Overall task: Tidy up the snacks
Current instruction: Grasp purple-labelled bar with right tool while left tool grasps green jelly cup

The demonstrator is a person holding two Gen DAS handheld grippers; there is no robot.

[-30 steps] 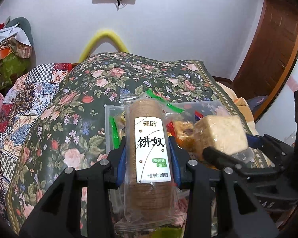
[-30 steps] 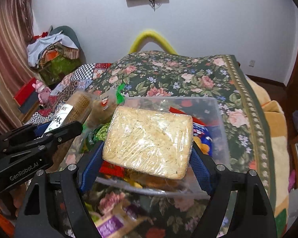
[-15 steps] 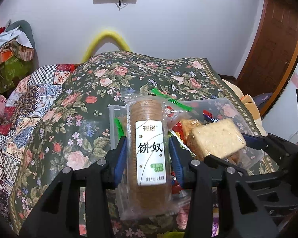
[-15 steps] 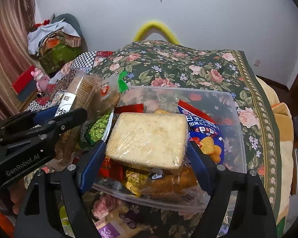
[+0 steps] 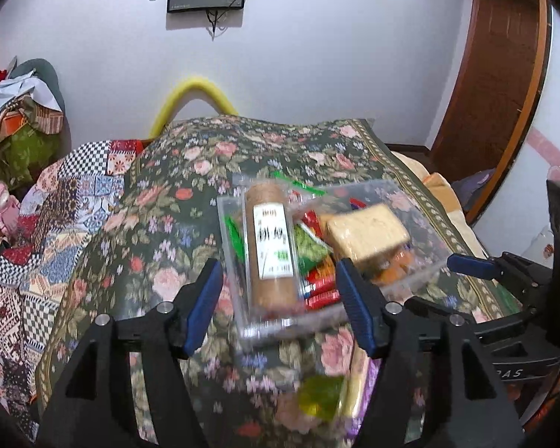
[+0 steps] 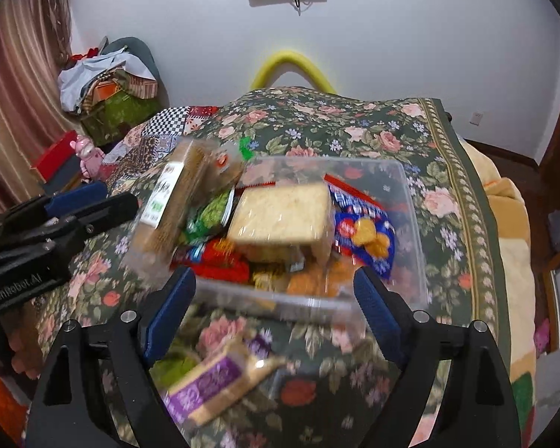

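Clear plastic bin (image 6: 410, 224) on the bed (image 6: 354, 127) holds the biscuit roll (image 5: 270, 246) and cracker block (image 6: 283, 216). Left hand-held gripper (image 5: 276, 302) and right hand-held gripper (image 6: 272, 310) are opening, empty. Release step; next, likely the purple packet (image 6: 212, 384) near the bed's front edge.

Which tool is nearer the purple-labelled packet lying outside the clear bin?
Right. The right tool hangs almost directly over the purple-labelled packet; the left tool is off to its side, facing the biscuit roll.
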